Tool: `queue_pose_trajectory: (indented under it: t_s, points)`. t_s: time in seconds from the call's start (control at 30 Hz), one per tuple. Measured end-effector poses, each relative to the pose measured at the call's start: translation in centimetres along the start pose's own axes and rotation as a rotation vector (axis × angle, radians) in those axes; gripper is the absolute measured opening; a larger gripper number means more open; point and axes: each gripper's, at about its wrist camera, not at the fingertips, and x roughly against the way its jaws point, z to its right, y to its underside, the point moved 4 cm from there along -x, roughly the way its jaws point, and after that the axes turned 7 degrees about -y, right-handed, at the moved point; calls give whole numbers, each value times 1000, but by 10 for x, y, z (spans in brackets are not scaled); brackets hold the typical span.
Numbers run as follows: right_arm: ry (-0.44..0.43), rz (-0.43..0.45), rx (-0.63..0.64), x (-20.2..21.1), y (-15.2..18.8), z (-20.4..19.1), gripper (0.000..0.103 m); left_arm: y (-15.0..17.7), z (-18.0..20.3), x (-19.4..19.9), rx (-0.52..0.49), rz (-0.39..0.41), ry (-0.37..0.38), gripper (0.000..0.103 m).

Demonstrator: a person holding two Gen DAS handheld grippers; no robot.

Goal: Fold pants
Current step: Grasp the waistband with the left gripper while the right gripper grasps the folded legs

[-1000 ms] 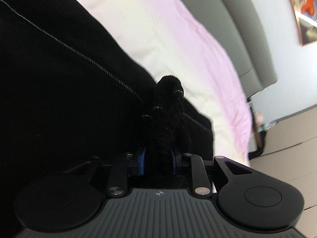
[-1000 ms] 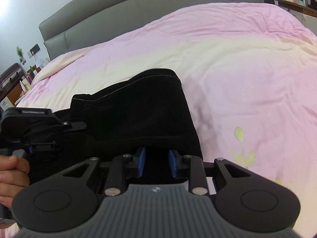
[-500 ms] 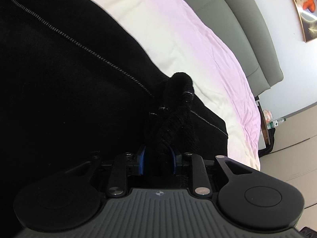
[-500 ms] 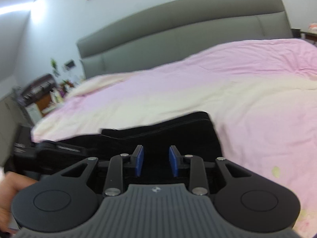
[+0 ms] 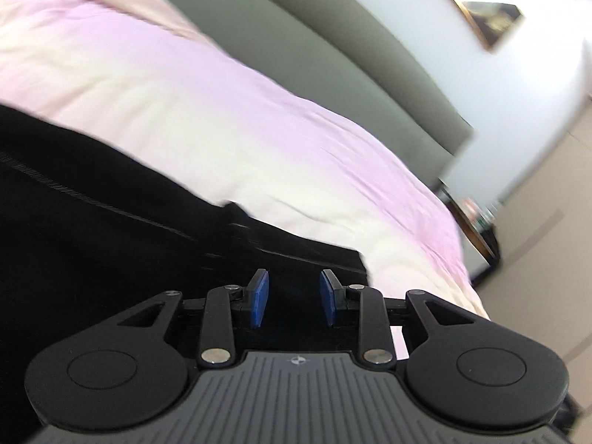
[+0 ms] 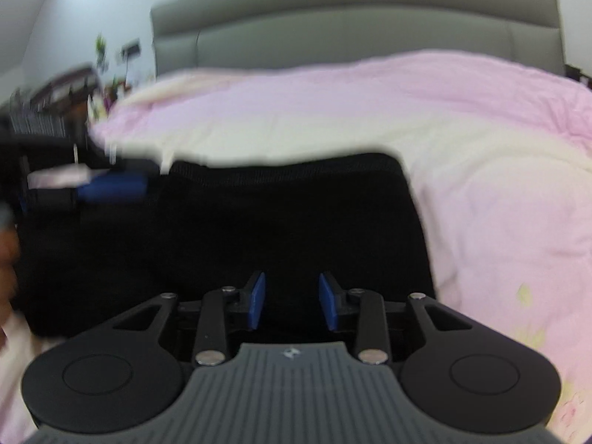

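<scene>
The black pants (image 6: 281, 222) lie folded flat on the pink and cream duvet (image 6: 481, 155); they also show in the left wrist view (image 5: 111, 229), with a stitched seam running across. My left gripper (image 5: 292, 301) is open and empty, just above the pants' near edge. My right gripper (image 6: 290, 301) is open and empty over the pants' near edge. The left gripper also appears blurred at the left of the right wrist view (image 6: 111, 187), beside the pants' far left corner.
A grey padded headboard (image 6: 351, 26) stands behind the bed. A bedside table with small items (image 5: 477, 218) sits by the bed's far corner. A framed picture (image 5: 477, 0) hangs on the wall. Cluttered furniture (image 6: 66, 85) stands at the left.
My left gripper has let go of the bunched black fabric and opened, and it has pulled back. My right gripper has opened a little wider. The pants now lie flat.
</scene>
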Motion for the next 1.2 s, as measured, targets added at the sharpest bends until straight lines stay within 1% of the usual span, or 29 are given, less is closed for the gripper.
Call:
queue_pose_trajectory:
  t_s: [0.03, 0.07, 0.1, 0.13, 0.17, 0.2, 0.23, 0.27, 0.3, 0.37, 0.4, 0.43, 0.47, 0.5, 0.53, 0.57, 0.6, 0.67, 0.77, 0.83, 0.87, 0.9, 0.93, 1.0, 1.07, 1.13, 1.2]
  points:
    - [12, -22, 20, -5, 6, -1, 30, 3, 5, -4, -32, -28, 21, 33]
    - [19, -14, 41, -6, 9, -3, 30, 5, 9, -10, -64, -55, 26, 33]
    - [22, -11, 47, -4, 9, -4, 30, 8, 10, -17, -94, -76, 7, 34]
    - [22, -18, 43, -3, 6, -5, 30, 10, 8, -23, -114, -91, -42, 34]
    - [18, -24, 33, -2, 4, -4, 30, 13, 3, -37, -125, -131, -138, 33]
    - [8, -29, 20, 0, 2, -3, 30, 19, -2, -56, -109, -198, -230, 21]
    - [-3, -34, 11, 0, 2, -3, 31, 22, -15, -60, -60, -227, -254, 7]
    - [-9, -41, 9, -1, 4, -2, 31, 24, -30, -54, 6, -208, -235, 6]
    - [-7, -39, 20, -1, 5, -3, 32, 24, -35, -48, 43, -203, -202, 6]
    - [-13, -28, 45, 0, 6, -5, 36, 21, -36, -32, 64, -188, -170, 6]
    - [-18, -20, 48, -1, 4, -6, 38, 21, -28, -27, 63, -169, -159, 12]
    - [-24, -10, 44, 0, 4, -6, 39, 15, -29, -19, 63, -146, -158, 26]
    - [-32, 0, 35, 1, 3, -6, 39, 9, -33, -7, 70, -114, -169, 34]
    - [-40, 10, 28, 2, 2, -7, 39, 5, -45, 13, 85, -71, -204, 60]
    - [-46, 21, 23, 4, 1, -8, 39, -1, -53, 28, 105, -23, -243, 78]
    - [-50, 34, 22, 7, 1, -9, 38, -8, -64, 47, 129, 25, -278, 80]
    - [-56, 46, 24, 10, 1, -12, 38, -14, -78, 66, 154, 62, -300, 80]
    - [-71, 69, 13, 17, -1, -18, 38, -27, -110, 102, 221, 105, -349, 80]
    - [-89, 92, 11, 26, -2, -29, 38, -37, -161, 154, 363, 166, -447, 82]
    - [-87, 98, 40, 34, 0, -40, 38, -37, -190, 181, 461, 210, -512, 88]
    - [-86, 100, 54, 36, 1, -46, 38, -38, -187, 173, 510, 228, -538, 88]
    - [-87, 103, 64, 40, 1, -54, 38, -35, -198, 182, 555, 241, -553, 88]
    - [-90, 105, 72, 43, 1, -60, 38, -35, -199, 176, 605, 249, -562, 88]
    - [-98, 113, 82, 49, 0, -74, 38, -24, -217, 183, 697, 248, -568, 88]
    - [-105, 120, 89, 53, -2, -89, 38, -17, -230, 185, 780, 234, -551, 88]
    - [-113, 129, 110, 57, -5, -111, 39, -8, -240, 183, 825, 218, -537, 88]
    - [-117, 137, 141, 57, -8, -138, 39, -7, -244, 176, 828, 221, -561, 88]
